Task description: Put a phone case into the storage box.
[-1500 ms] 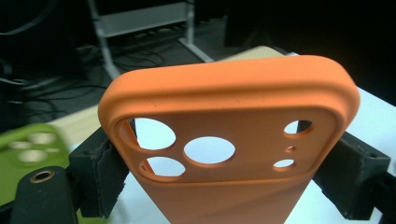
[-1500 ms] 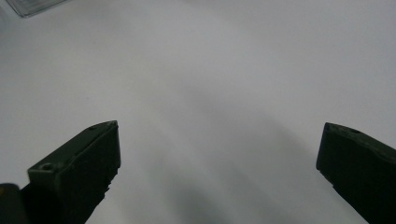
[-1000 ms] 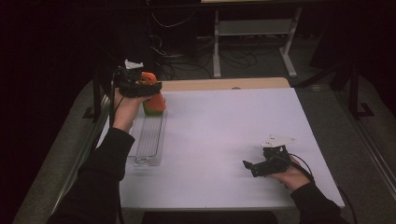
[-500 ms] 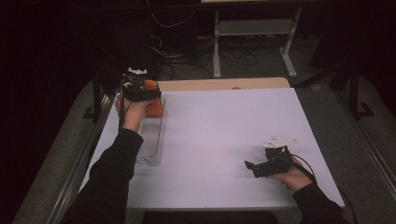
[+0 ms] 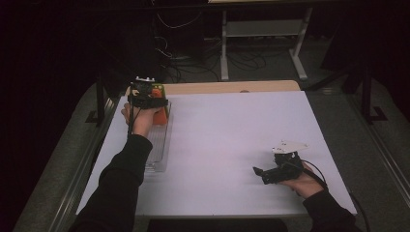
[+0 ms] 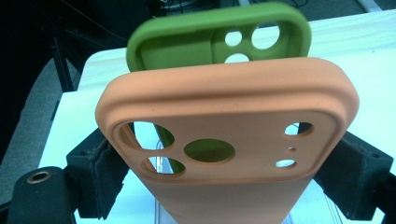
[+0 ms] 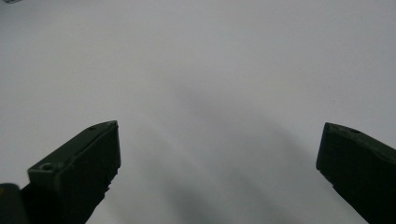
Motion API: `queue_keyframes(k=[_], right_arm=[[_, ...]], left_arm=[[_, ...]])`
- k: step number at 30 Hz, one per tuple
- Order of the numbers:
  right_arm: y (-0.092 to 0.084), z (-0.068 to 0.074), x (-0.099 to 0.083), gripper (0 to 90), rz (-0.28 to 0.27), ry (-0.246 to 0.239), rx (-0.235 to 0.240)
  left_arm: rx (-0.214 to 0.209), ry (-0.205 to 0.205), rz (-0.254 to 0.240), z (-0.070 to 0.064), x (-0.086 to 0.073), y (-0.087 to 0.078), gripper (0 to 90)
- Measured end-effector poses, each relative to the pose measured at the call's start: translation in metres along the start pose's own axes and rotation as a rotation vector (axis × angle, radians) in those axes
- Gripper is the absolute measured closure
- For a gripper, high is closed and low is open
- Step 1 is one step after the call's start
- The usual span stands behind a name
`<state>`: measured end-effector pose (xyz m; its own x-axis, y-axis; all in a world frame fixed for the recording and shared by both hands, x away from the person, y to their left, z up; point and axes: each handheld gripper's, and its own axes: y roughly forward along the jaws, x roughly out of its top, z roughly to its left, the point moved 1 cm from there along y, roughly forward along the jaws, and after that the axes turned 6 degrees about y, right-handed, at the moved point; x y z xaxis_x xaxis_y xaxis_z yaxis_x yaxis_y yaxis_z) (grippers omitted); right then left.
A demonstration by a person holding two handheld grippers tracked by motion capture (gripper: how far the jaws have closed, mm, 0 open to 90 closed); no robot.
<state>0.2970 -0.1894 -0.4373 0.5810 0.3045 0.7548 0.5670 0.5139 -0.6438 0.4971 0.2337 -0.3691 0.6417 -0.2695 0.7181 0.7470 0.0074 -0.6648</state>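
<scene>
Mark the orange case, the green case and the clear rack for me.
orange case (image 6: 224, 93), left gripper view, top edge of its back.
green case (image 6: 187, 39), left gripper view, inner face beside the camera holes.
clear rack (image 5: 157, 150), high view, near half of its ribbed top.

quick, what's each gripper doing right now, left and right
Left gripper: closed on the orange phone case, jaws just easing open.
Right gripper: open, holding nothing, over the white table.

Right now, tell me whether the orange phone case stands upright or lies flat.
Upright. The orange case stands on edge between the left tool's jaws, camera cutouts showing, with the green case upright behind it, both in the clear rack.
</scene>
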Motion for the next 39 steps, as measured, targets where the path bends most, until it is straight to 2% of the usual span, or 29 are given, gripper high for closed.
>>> queue_keyframes(k=[1, 5, 12, 17, 19, 21, 26, 30, 32, 36, 37, 39], right_arm=[[0.0, 0.0, 0.0, 0.0, 0.0, -0.001, 0.0], [0.0, 0.0, 0.0, 0.0, 0.003, -0.003, 0.0], [0.0, 0.001, 0.0, 0.0, 0.002, -0.006, -0.001], [0.0, 0.001, -0.001, 0.0, 0.005, -0.006, -0.002], [0.0, 0.002, -0.001, 0.0, 0.001, 0.008, 0.001], [0.0, 0.001, -0.001, 0.0, 0.005, -0.006, -0.001], [0.0, 0.002, -0.001, 0.0, 0.002, 0.008, 0.001], [0.0, 0.002, -0.001, 0.0, 0.004, -0.005, 0.002], [0.0, 0.002, -0.001, 0.0, 0.004, -0.004, 0.004], [0.0, 0.002, -0.001, 0.0, 0.004, -0.003, 0.008], [0.0, 0.002, -0.001, 0.0, 0.005, -0.005, 0.007], [0.0, 0.002, 0.0, 0.0, 0.003, -0.012, 0.008]], left_arm=[[-0.002, 0.001, 0.009, 0.0, -0.001, 0.002, 12.4], [0.007, 0.01, -0.008, -0.002, 0.0, 0.004, 12.0], [0.02, -0.008, -0.03, -0.001, 0.0, 0.009, 9.3], [-0.003, -0.011, -0.041, 0.0, 0.0, 0.01, 2.6], [-0.007, -0.014, -0.046, 0.002, 0.0, 0.009, 0.7], [-0.015, -0.016, -0.055, 0.004, 0.0, 0.008, 0.0], [-0.03, -0.017, -0.09, 0.008, 0.002, 0.003, 0.0], [-0.055, -0.006, -0.093, 0.012, 0.003, -0.004, 0.0], [-0.085, 0.008, -0.094, 0.014, 0.002, -0.008, 0.0], [-0.159, 0.033, -0.115, 0.018, 0.0, -0.019, 0.0], [-0.181, 0.052, -0.116, 0.02, -0.001, -0.023, 0.0], [-0.242, 0.062, -0.14, 0.02, -0.002, -0.031, 0.0]])
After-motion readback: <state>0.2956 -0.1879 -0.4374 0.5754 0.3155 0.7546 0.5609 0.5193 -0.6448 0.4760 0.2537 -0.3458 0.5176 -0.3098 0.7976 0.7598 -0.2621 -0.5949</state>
